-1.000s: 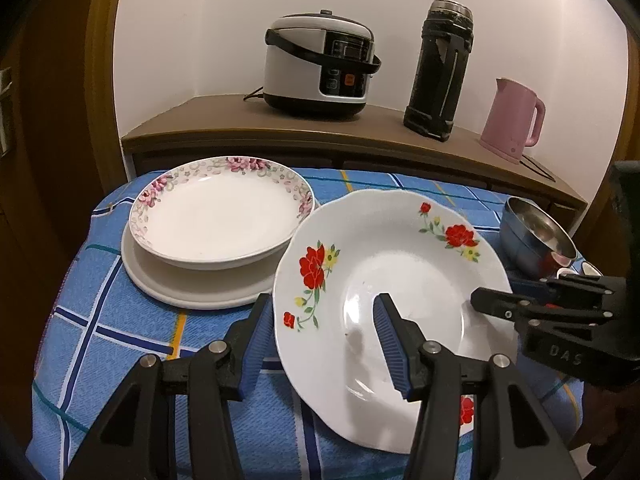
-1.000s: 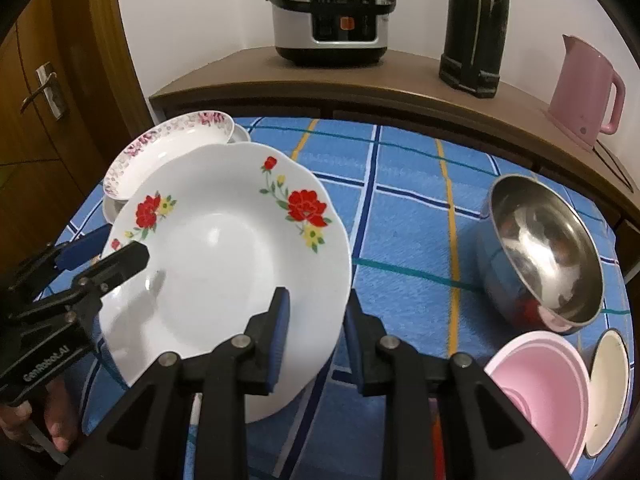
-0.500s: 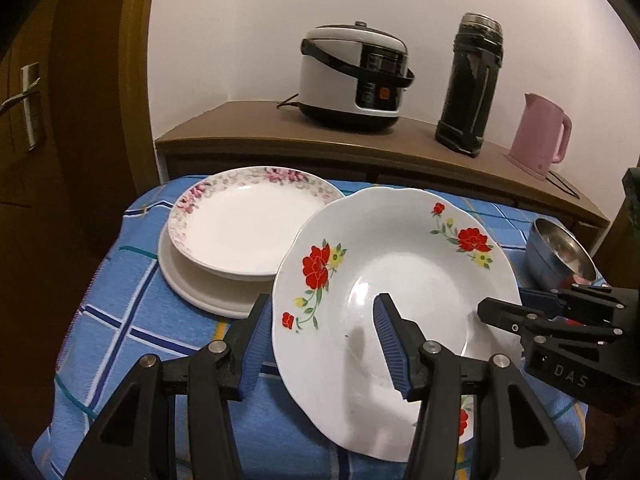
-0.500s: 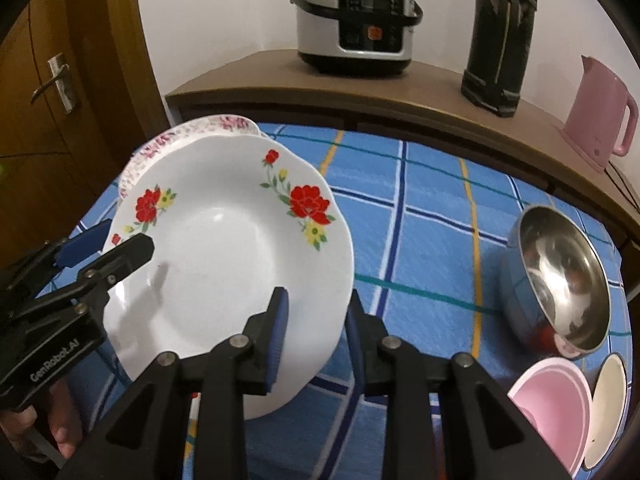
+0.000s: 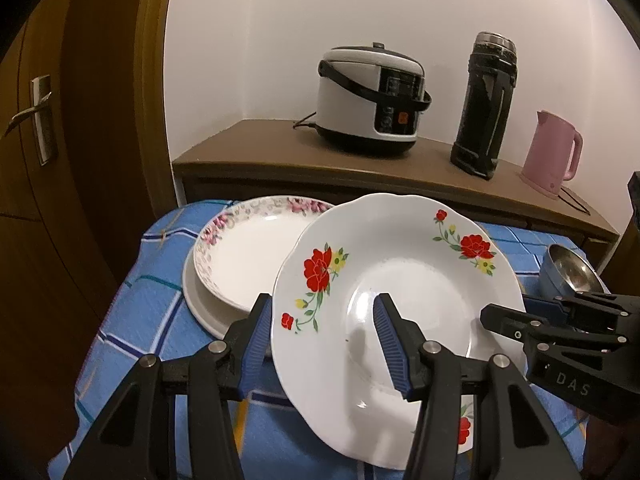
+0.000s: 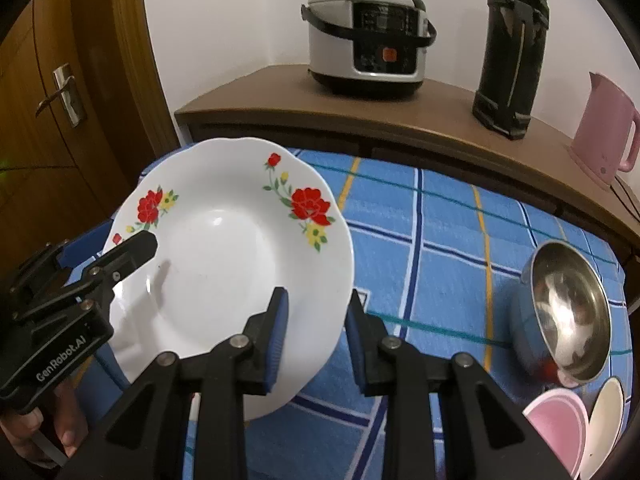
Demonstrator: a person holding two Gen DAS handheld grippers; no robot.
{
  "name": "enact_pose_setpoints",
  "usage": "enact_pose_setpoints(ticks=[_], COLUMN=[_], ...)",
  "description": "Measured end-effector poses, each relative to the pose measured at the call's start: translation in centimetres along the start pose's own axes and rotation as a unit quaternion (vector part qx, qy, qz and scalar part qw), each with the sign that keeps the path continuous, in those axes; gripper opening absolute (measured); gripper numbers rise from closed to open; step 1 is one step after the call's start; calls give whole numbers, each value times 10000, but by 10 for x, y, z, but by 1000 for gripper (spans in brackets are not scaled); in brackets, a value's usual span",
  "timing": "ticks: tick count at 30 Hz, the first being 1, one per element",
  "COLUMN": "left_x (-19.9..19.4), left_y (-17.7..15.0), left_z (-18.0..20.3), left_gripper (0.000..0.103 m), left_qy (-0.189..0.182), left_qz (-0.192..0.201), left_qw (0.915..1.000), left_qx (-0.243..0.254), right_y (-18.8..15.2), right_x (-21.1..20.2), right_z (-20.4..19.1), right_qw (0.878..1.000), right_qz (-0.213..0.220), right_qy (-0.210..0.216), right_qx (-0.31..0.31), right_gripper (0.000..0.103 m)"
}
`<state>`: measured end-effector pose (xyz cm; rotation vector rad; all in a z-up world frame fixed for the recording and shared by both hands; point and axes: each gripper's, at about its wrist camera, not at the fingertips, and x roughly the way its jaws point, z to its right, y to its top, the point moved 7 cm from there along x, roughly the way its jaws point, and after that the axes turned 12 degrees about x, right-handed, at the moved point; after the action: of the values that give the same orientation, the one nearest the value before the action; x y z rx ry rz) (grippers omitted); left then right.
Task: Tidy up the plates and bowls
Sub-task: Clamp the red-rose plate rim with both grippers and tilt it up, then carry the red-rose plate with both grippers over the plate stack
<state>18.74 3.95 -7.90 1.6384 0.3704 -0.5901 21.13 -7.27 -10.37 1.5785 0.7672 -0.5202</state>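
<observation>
A white plate with red flowers (image 5: 400,288) (image 6: 224,260) is held in the air above the blue checked tablecloth (image 6: 440,216), tilted. My left gripper (image 5: 320,344) is shut on its left rim. My right gripper (image 6: 316,336) is shut on its right rim. To the left, a pink-flowered plate (image 5: 248,256) lies stacked on a plain white plate (image 5: 200,304). A steel bowl (image 6: 568,320), a pink bowl (image 6: 556,432) and a cream bowl (image 6: 608,420) sit at the table's right.
A wooden sideboard (image 5: 280,152) behind the table carries a rice cooker (image 5: 368,100), a black flask (image 5: 484,104) and a pink kettle (image 5: 552,152). A wooden door (image 5: 60,140) stands at the left.
Both grippers have lifted the red-flowered plate off the cloth and carried it up and left, so it now overlaps the stacked plates in the left wrist view.
</observation>
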Motion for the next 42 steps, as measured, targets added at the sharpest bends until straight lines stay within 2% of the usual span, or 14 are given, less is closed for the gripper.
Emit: enact_pose_setpoints(ticks=[14,25,37,42], left_x=[2,-1,-3,5], left_y=[13,19,46,52], left_z=[-22,-35,-53,-58], left_gripper=[54,54,54,54], left_qy=[154,198,406,447], left_qz=[126,262,502,489], left_qw=[9998,9992,9978,9976], left_qx=[-94,-226,-177,-204], right_y=[28,37,66,77], right_x=[-2,-1,-3,3], right_z=[-21,-29,-46,-50], right_qw=[9997,9993,9983,9983], right_qz=[247,349,567,576], right_qy=[58,75,81,57], right_qx=[-71,-116,-91,-43], right_gripper=[29,29,29,29])
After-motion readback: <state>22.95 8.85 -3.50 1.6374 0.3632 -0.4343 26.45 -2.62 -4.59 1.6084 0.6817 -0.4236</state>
